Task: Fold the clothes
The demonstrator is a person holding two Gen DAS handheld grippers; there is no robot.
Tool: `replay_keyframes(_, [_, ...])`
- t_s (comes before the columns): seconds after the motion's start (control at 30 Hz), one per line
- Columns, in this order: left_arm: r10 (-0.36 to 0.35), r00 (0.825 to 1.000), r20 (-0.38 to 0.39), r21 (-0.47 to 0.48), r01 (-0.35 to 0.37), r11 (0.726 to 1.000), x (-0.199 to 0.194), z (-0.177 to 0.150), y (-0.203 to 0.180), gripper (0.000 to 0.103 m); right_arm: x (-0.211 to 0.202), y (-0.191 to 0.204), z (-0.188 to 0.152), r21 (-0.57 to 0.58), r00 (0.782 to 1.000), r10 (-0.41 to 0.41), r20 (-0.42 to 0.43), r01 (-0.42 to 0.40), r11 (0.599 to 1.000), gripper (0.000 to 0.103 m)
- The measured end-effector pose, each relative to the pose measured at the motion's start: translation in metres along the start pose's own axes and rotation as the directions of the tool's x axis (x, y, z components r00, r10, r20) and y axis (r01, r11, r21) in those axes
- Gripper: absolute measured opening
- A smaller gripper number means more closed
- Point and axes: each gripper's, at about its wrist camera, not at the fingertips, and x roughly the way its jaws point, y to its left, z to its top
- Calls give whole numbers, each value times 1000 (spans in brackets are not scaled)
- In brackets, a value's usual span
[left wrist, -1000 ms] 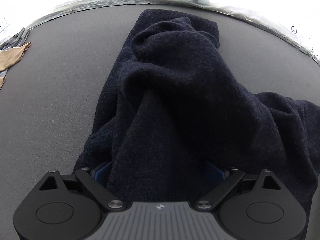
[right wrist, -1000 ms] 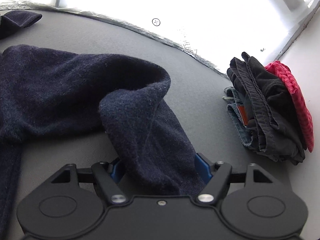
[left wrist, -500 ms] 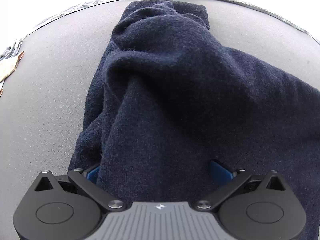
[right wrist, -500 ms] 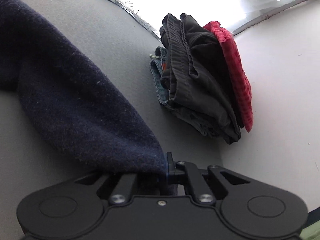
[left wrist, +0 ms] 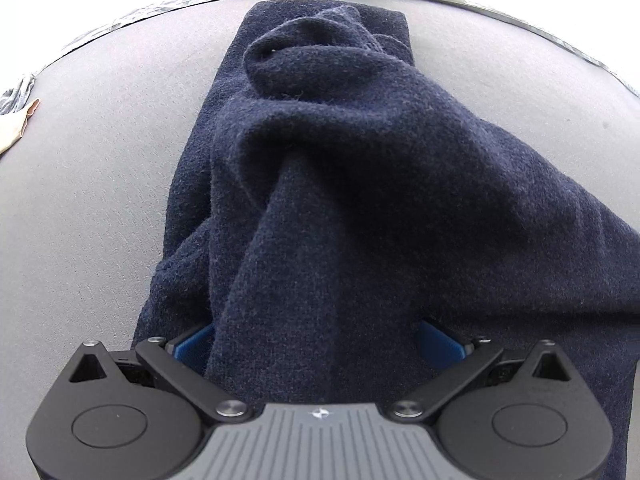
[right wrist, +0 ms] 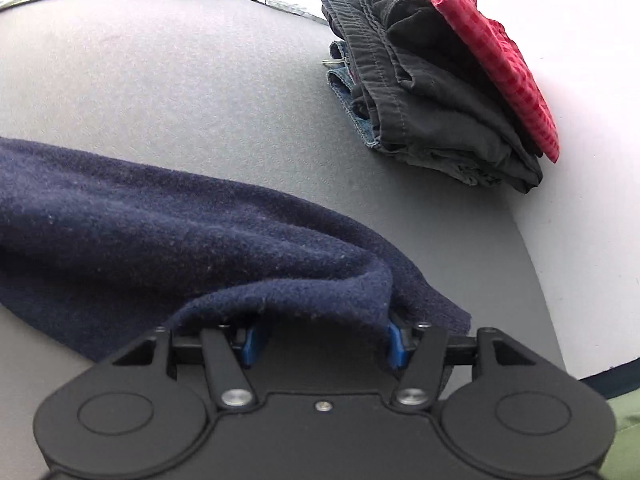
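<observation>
While the grey table carries it, the navy knit garment lies bunched, draped between the spread jaws of the left gripper and right gripper; whether either grips is unclear. Folded clothes stack sits apart.

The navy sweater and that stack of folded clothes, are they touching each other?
Apart. The right wrist view shows bare grey table between the navy sweater and the stack of folded clothes by the table's far edge.
</observation>
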Motion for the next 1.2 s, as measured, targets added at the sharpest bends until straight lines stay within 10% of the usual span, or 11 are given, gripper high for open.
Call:
replay_keyframes(0.3, [-78,994,79,-173,91,981,-46,-9,65,103,-36,26,20,162,983,179,-43,-170,972,75])
replay_keyframes(0.8, [-96,986,139,-248,128,960,-42,-4,112,103,-14,32,-29,-154,976,-216,-6,213,965,69])
replay_keyframes(0.87, [-99,987,128,-264,130,956,-36,-7,105,103,-8,22,-38,-152,979,-204,-20,199,968,54])
replay_keyframes(0.93, [-110,986,123,-273,140,952,-35,-12,97,103,1,12,-44,-195,976,-218,-25,209,958,3])
replay_keyframes(1.13, [-108,985,137,-275,142,951,-37,-17,73,103,-3,-48,-26,-238,879,-434,195,472,849,8])
replay_keyframes(1.2, [-104,985,141,-279,140,950,-37,-20,66,103,-2,-69,-18,-190,883,-437,172,465,865,12])
